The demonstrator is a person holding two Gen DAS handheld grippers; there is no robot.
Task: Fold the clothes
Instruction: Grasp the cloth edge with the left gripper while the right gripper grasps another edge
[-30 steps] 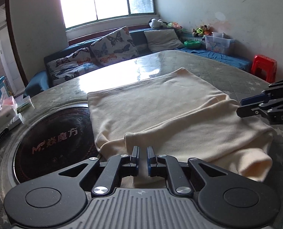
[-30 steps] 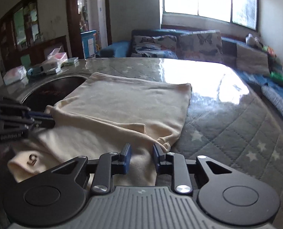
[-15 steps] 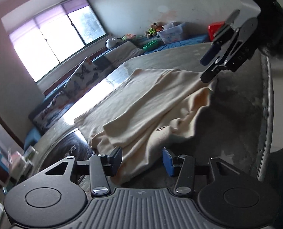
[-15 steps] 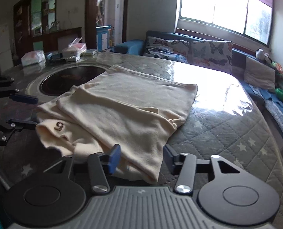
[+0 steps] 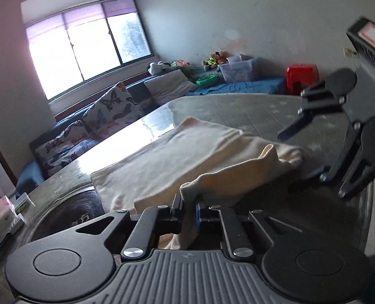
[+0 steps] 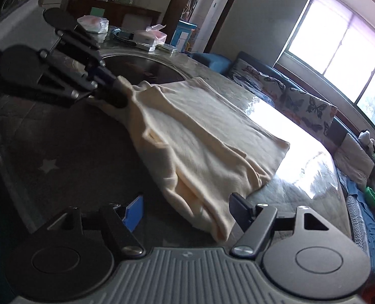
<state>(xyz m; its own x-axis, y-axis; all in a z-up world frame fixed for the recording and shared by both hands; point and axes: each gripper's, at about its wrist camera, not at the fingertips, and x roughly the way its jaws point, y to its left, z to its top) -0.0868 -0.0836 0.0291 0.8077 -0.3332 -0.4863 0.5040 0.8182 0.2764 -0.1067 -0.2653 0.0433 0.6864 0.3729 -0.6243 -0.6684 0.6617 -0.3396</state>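
Living-room background: bright window [image 5: 86, 48] glaring behind a blue sofa [image 5: 68, 131] with butterfly cushions [image 5: 111, 109], red stool [image 5: 301, 76] sitting off past the far end of the table. Grey quilted star-print table [image 6: 48, 167] is carrying the cream garment [image 6: 200, 136], which is lying partly folded across the table's middle, one long edge running beside the dark round inset [image 6: 147, 68] in the tabletop.

Left gripper [image 5: 188, 207] is sitting at the garment's near corner with its fingers closed on a bunched bit of the cream cloth (right wrist view confirms it: cloth is pinched at the tips and pulled up off the table there [image 6: 116, 88]). Fabric is draping down from that pinch toward the rest of the garment.

Right gripper [image 6: 187, 210] is hovering over the opposite near corner of the garment, fingers spread wide apart, blue pad [image 6: 134, 212] showing on one side, nothing between them. Garment's thick folded end is lying just ahead of that gap, not touching either finger as far as visible. In the left wrist view the right gripper [image 5: 306, 147] is hanging above the garment's far end, tilted.

Tissue packs and small boxes [image 6: 149, 38] are sitting beyond the dark inset, well apart from the garment. Motion blur is softening the cloth edges.
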